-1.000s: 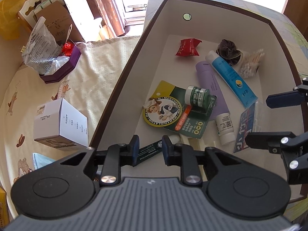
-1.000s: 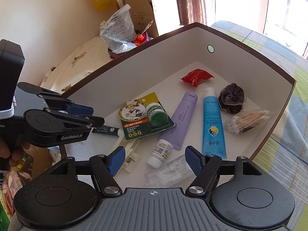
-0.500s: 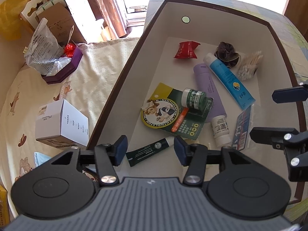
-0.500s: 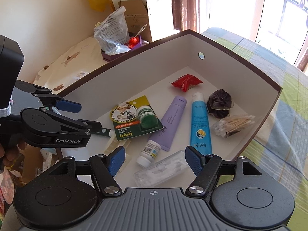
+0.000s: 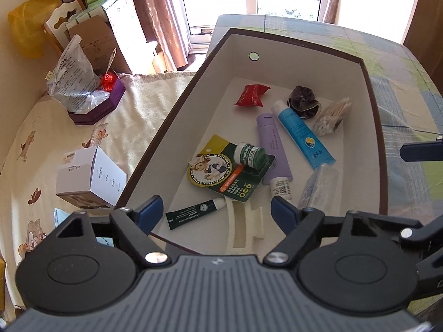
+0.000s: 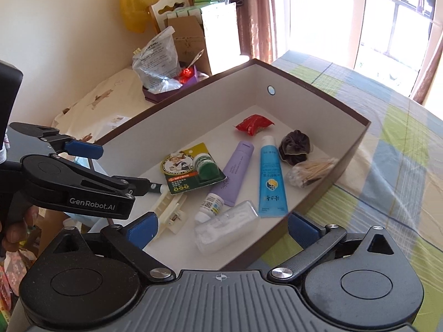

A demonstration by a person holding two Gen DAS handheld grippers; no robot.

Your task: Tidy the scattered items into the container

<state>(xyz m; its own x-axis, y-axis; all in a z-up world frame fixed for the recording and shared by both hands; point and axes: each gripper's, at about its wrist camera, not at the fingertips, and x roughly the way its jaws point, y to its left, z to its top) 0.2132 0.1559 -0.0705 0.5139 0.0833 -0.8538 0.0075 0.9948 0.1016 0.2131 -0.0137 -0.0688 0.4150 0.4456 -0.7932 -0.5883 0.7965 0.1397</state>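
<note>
The white container with a brown rim (image 5: pixel 372 110) (image 6: pixel 318 94) holds several items: a red packet (image 5: pixel 252 95), a blue tube (image 5: pixel 301 135), a purple tube (image 5: pixel 272 146), a dark scrunchie (image 5: pixel 303 102), cotton swabs (image 5: pixel 332 117), a green lip-balm card (image 5: pixel 229 166) and a clear case (image 6: pixel 227 227). A dark green tube (image 5: pixel 193 213) lies on the container floor near the front wall, beside a cream hair clip (image 5: pixel 243 221). My left gripper (image 5: pixel 217 211) hangs open above that tube, holding nothing. My right gripper (image 6: pixel 223 227) is open over the near rim, also with nothing in it.
A white carton (image 5: pixel 91 177) lies on the cream blanket left of the container. Behind it stands a purple tray (image 5: pixel 97 105) with a plastic bag. Cardboard boxes (image 5: pixel 97 41) are stacked at the back left. A plaid bedspread (image 6: pixel 387 166) stretches to the right.
My left gripper has opened wide and let go of the dark green tube, which now lies in the container. Both grippers have drawn back and up from the container.
</note>
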